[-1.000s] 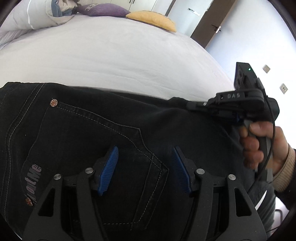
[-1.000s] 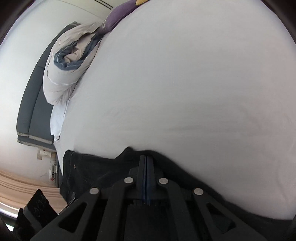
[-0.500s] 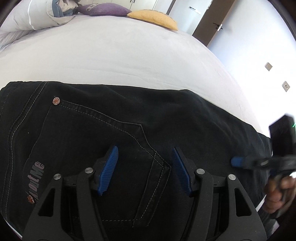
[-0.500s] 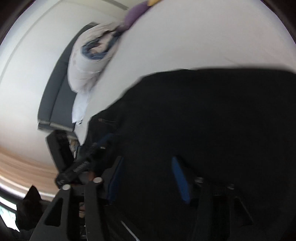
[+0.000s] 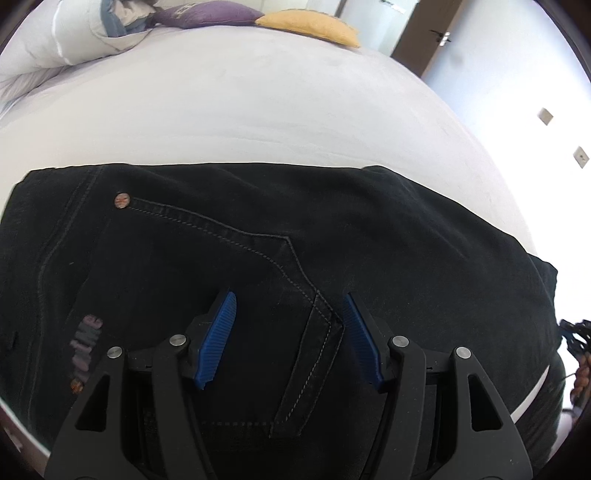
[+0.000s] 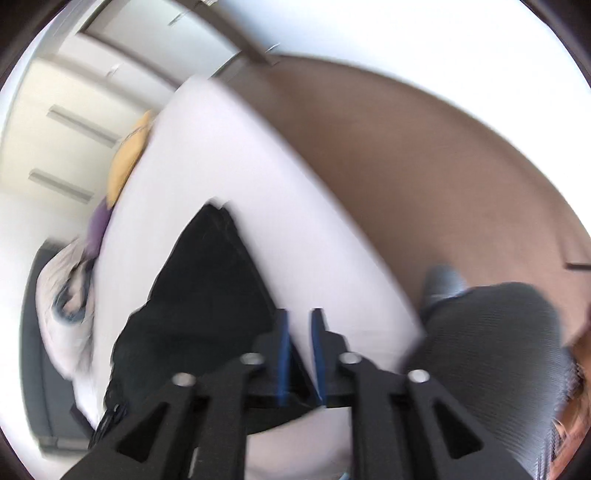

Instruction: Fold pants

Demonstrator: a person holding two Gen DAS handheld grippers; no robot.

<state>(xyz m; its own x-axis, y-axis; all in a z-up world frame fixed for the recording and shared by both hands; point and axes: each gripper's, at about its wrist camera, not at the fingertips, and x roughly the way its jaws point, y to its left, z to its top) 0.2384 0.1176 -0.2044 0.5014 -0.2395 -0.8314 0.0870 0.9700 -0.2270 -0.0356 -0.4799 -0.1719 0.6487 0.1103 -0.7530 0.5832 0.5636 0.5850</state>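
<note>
1. Gone from the pants' far edge, where it was pinched shut a second ago, the right gripper point(image 6: 299, 325) now hangs above the bed point(image 6: 332, 266); its jaws are opening, nothing between them.
2. One pair of black pants point(image 5: 258, 236) lies flat under the left gripper point(image 5: 288, 317), half open and empty.
3. Pink lettering point(image 5: 86, 347) left of that gripper is blurred, unreadable.
4. Two cushions beyond: one purple point(image 5: 207, 13), one yellow point(image 5: 314, 26).
</note>
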